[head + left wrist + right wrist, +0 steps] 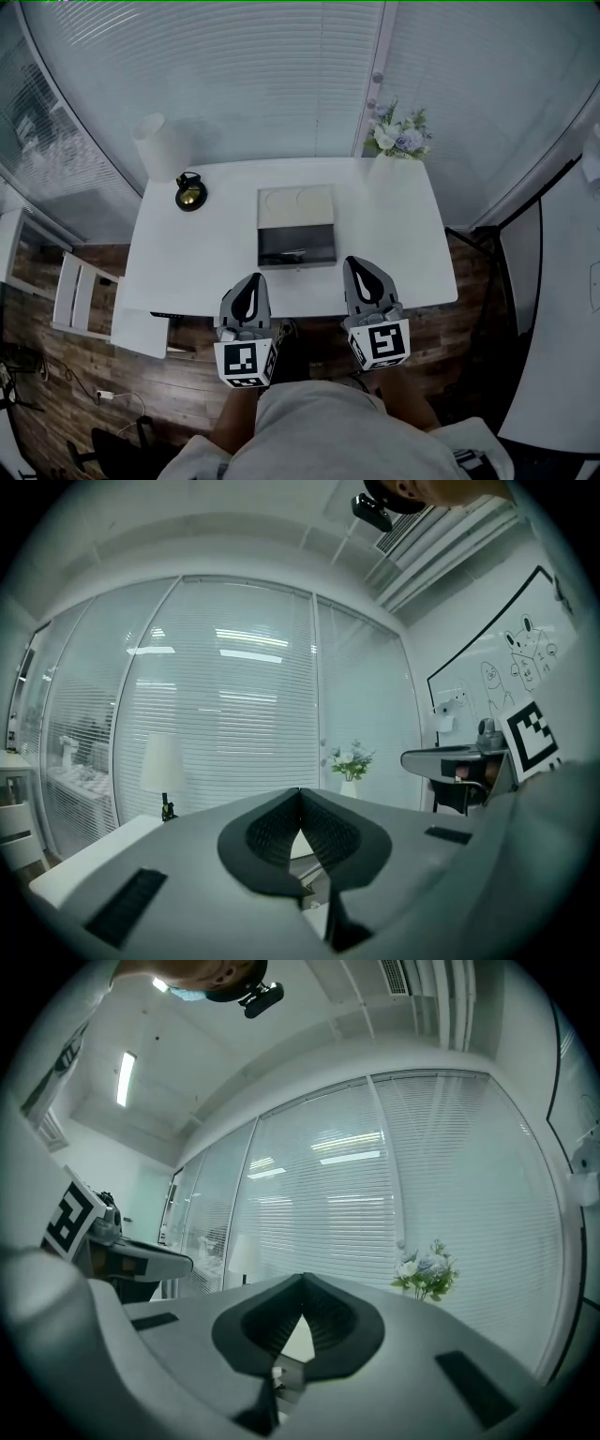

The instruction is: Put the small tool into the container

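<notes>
The container [319, 246] is a dark open box at the middle of the white table [403, 253], its pale lid [295, 204] folded back behind it. A small slim tool [292, 254] lies inside the dark part. My left gripper [251, 278] hangs over the table's near edge, left of the box, shut with nothing in it. To the box's right my right gripper [360, 263] is also shut and empty. In the left gripper view the left gripper [300, 792] points level, its jaws meeting at the tip. The right gripper [303, 1279] looks the same in its own view.
A white lamp [161, 145] and a small black and gold object [190, 193] stand at the table's far left. A vase of flowers [397, 141] is at the far right corner. A white chair [80, 292] sits left of the table. Window blinds run behind.
</notes>
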Demonstrator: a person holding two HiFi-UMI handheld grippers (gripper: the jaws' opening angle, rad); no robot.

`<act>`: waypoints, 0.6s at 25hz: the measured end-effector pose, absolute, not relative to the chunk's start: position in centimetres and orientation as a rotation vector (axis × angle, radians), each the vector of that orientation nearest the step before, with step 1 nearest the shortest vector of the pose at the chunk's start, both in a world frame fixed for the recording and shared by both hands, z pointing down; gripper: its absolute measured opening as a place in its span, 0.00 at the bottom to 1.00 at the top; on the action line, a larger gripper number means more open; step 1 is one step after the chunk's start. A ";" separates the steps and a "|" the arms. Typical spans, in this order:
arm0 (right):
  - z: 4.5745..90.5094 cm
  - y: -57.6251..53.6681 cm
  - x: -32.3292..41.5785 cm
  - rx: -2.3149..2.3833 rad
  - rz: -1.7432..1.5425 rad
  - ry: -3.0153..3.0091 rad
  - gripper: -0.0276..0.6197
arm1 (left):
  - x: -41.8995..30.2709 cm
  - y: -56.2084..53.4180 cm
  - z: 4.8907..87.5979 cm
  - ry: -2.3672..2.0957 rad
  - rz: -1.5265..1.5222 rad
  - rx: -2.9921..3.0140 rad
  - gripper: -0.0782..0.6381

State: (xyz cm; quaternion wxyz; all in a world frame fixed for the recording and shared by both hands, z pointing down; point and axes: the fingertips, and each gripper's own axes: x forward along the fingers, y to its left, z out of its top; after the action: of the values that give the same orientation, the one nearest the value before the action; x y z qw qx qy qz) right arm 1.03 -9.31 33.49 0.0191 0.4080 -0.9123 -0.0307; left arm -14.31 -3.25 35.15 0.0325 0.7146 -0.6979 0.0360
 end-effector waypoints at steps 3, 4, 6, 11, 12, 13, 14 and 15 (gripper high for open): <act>33.1 -9.5 1.0 1.247 -0.106 -2.838 0.08 | -14.1 -3.5 35.1 -2.145 0.119 2.197 0.14; 33.1 -9.7 1.1 1.249 -0.103 -2.840 0.08 | -14.2 -3.6 35.2 -2.147 0.121 2.194 0.14; 33.0 -9.9 1.2 1.255 -0.098 -2.842 0.08 | -14.3 -3.9 35.3 -2.151 0.129 2.184 0.14; 33.3 -10.1 1.8 1.264 -0.082 -2.833 0.08 | -14.4 -3.9 35.5 -2.144 0.150 2.172 0.14; 33.3 -10.1 1.9 1.265 -0.078 -2.832 0.08 | -14.4 -3.9 35.5 -2.144 0.154 2.171 0.14; 33.3 -10.3 1.9 1.266 -0.076 -2.832 0.08 | -14.5 -4.0 35.4 -2.146 0.156 2.168 0.14; 33.2 -10.5 2.0 1.267 -0.076 -2.832 0.08 | -14.6 -4.1 35.4 -2.149 0.156 2.164 0.14; 33.1 -10.8 2.1 1.269 -0.077 -2.834 0.08 | -14.6 -4.3 35.4 -2.153 0.154 2.161 0.14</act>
State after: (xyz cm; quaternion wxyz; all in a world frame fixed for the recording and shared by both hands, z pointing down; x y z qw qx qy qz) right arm 2.11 -10.77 33.12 0.0178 0.4086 -0.9122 -0.0249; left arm -14.61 -4.32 35.37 0.0435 0.7068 -0.7043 0.0504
